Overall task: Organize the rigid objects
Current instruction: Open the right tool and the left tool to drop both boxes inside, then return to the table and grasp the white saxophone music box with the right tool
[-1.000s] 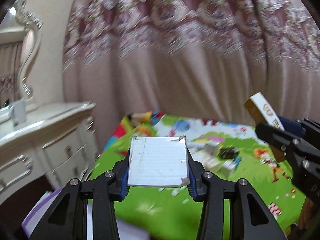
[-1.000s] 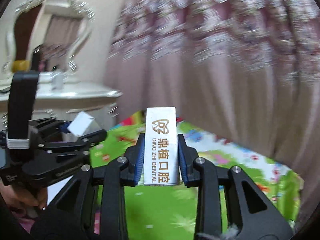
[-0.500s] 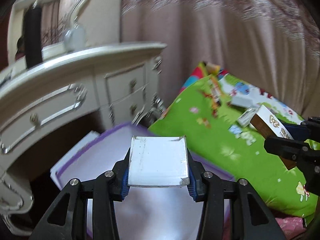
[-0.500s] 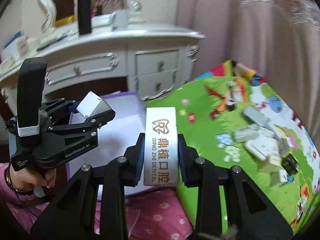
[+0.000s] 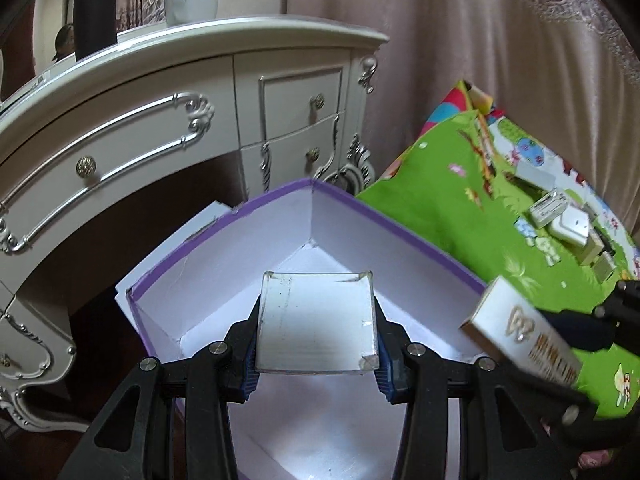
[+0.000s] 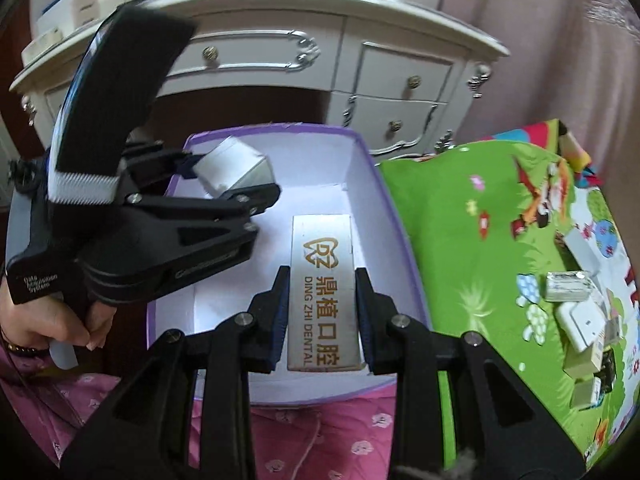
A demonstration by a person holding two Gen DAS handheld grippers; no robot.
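My left gripper (image 5: 316, 344) is shut on a plain white box (image 5: 316, 320) and holds it over the open purple-rimmed storage box (image 5: 360, 208), whose white inside shows nothing in it. My right gripper (image 6: 322, 312) is shut on a long silver box printed "DING ZHI DENTAL" (image 6: 324, 288), also above the storage box (image 6: 280, 128). The left gripper with its white box (image 6: 236, 170) shows at the left of the right wrist view. The dental box (image 5: 520, 332) shows at the right of the left wrist view.
A white ornate dresser (image 5: 200, 120) stands behind the storage box. A green cartoon play mat (image 6: 480, 240) lies to the right with several small boxes (image 6: 580, 320) on it. Pink curtain (image 5: 500, 40) hangs behind. Pink clothing (image 6: 280, 440) lies in front.
Both grippers swung left and down from the play mat, each keeping its box. They now hang over the open purple storage box.
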